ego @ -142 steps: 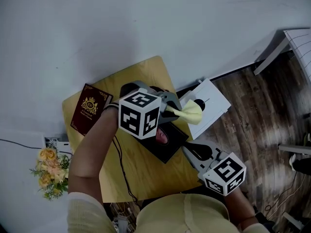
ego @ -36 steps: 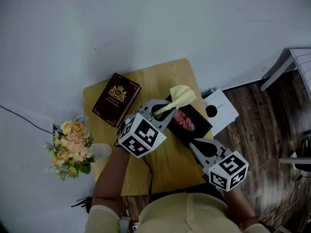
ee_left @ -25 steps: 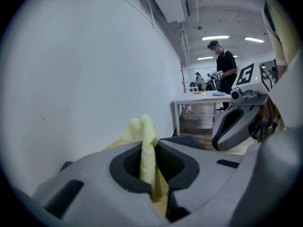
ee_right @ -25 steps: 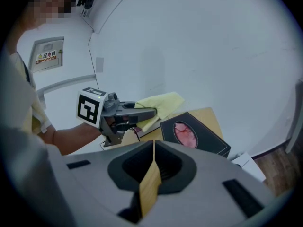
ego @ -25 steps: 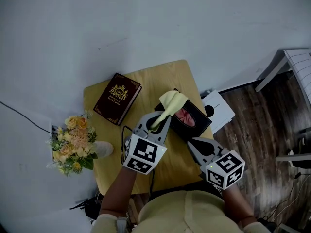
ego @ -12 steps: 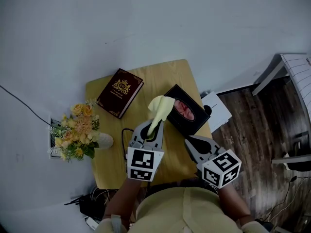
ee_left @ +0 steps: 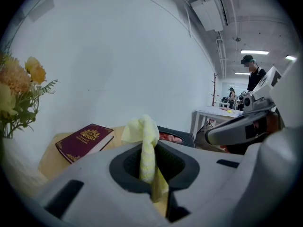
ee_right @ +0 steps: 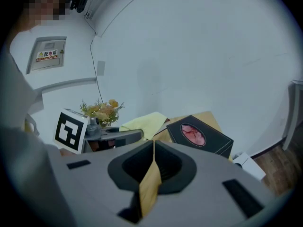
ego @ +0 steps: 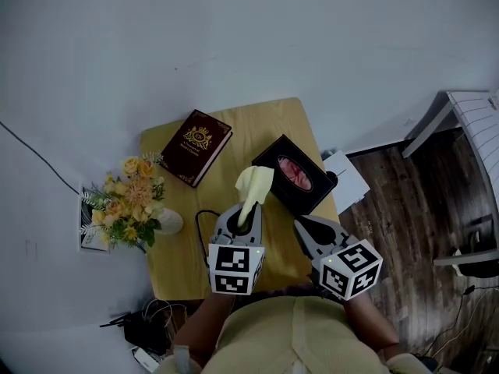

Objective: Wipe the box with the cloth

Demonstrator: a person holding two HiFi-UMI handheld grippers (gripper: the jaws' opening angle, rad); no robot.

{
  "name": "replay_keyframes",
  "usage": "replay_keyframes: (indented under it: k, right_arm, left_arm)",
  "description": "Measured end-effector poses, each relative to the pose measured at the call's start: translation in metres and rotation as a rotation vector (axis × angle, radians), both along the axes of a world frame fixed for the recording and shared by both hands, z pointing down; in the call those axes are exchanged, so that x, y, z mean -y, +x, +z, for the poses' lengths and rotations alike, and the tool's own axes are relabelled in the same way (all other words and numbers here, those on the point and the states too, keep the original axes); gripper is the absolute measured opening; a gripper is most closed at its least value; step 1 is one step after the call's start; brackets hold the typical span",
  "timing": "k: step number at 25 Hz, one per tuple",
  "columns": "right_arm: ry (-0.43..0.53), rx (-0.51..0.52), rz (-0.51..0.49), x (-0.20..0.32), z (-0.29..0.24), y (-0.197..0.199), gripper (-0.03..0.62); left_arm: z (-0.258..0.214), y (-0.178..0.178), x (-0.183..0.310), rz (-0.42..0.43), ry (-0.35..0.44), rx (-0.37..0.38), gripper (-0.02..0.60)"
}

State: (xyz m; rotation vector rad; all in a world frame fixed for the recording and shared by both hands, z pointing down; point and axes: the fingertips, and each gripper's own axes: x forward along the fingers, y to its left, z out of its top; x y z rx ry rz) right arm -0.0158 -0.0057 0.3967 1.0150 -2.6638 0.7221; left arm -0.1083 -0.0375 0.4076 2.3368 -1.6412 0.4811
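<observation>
As my left gripper [ego: 247, 213] clamps the yellow cloth [ego: 254, 185], the cloth stands up out of its jaws just beside the box [ego: 295, 174], on the box's left. The black box lies on the wooden worktop [ego: 249, 123] with its oval window facing up. My right gripper [ego: 301, 226] hovers near the box's front edge, jaws together on nothing. A maroon book [ego: 197, 146] lies left of the box, with flowers [ego: 125, 209] farther left.

My left gripper [ego: 246, 210] pinches the cloth [ego: 255, 184] between its fingers; my right gripper [ego: 299, 224], beside it, has its jaws together, empty.
</observation>
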Motion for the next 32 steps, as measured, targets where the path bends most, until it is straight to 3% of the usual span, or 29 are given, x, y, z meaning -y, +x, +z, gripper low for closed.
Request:
replay_keyframes:
  k: [6,32]
  right_arm:
    - [0.007,-0.007,0.022,-0.002,0.001,-0.004,0.031]
    - [0.008,-0.096,0.033,-0.003,0.019,-0.006,0.029]
  left_arm:
    - [0.014,-0.009,-0.017,-0.061,-0.022,-0.035,0.035]
    - [0.026,-0.006,-0.027,-0.06,-0.057,-0.022,0.035]
